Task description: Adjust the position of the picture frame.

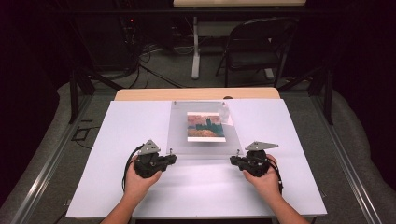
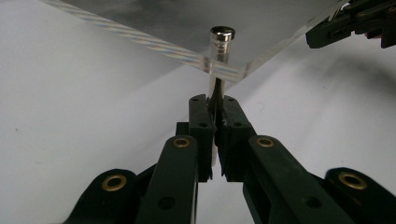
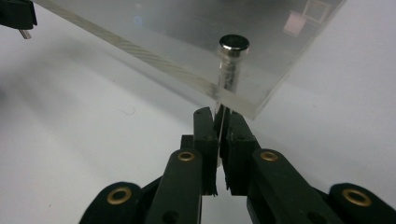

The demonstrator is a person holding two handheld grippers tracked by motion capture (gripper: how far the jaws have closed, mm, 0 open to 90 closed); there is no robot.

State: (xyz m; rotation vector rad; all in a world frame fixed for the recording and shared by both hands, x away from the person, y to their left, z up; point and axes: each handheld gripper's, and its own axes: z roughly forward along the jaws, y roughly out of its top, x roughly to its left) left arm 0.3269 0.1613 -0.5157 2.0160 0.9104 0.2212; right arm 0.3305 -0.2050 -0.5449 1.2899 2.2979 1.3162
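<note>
High view shows a clear acrylic panel (image 1: 204, 128) with a painted print (image 1: 205, 126), long axis seemingly running away from the person. Left gripper (image 2: 213, 103) is clamped on a metal standoff (image 2: 219, 49); right gripper (image 3: 219, 114) likewise pinches its own corner post (image 3: 230, 63).

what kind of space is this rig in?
Probably a lab or recording studio, not a home: dark curtained surroundings, a folding chair and loose floor cables behind a white-topped table holding a clear acrylic frame.
</note>
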